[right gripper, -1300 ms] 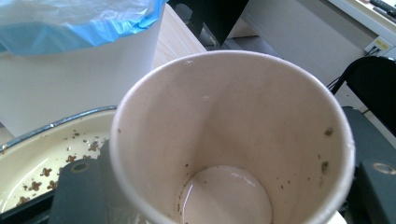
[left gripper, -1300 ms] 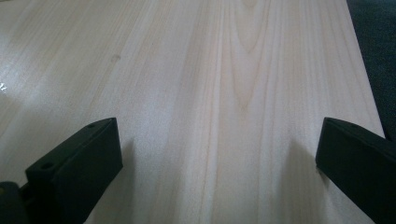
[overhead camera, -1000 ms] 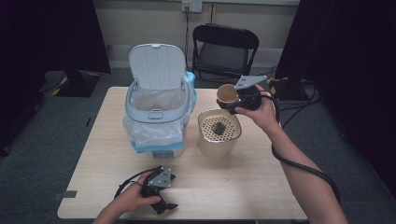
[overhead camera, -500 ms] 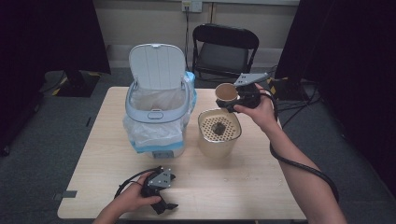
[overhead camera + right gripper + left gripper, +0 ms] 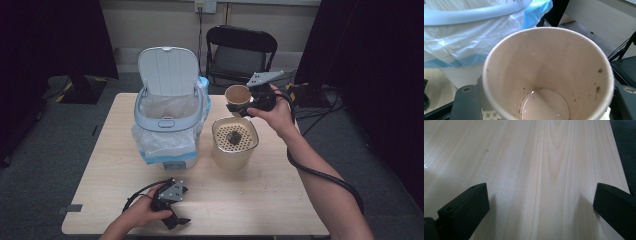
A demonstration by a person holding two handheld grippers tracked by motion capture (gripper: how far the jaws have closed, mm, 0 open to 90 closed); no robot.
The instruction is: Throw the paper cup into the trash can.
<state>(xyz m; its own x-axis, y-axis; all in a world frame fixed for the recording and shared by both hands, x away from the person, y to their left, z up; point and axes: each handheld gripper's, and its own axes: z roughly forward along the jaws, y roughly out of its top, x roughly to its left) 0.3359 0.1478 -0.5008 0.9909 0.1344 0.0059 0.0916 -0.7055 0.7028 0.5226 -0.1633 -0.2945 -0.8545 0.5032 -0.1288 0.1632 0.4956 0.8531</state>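
My right gripper (image 5: 240,107) is shut on a tan paper cup (image 5: 237,95), held upright in the air just right of the bin and behind the strainer pot. In the right gripper view the cup (image 5: 544,75) sits between the jaws of my right gripper (image 5: 545,106), with only dark specks and a wet bottom inside. A beige pot with a perforated top (image 5: 234,145) holds a dark clump (image 5: 233,136). My left gripper (image 5: 181,206) rests on the table's front edge, and it (image 5: 541,202) is open over bare wood.
A white and blue bin (image 5: 167,127) with its lid raised and a clear liner stands at the table's (image 5: 280,200) back left; its rim (image 5: 474,15) lies close beside the cup. A black folding chair (image 5: 240,50) stands behind the table.
My right gripper has carried the cup slightly up and to the left, toward the bin. The left gripper has stayed put.
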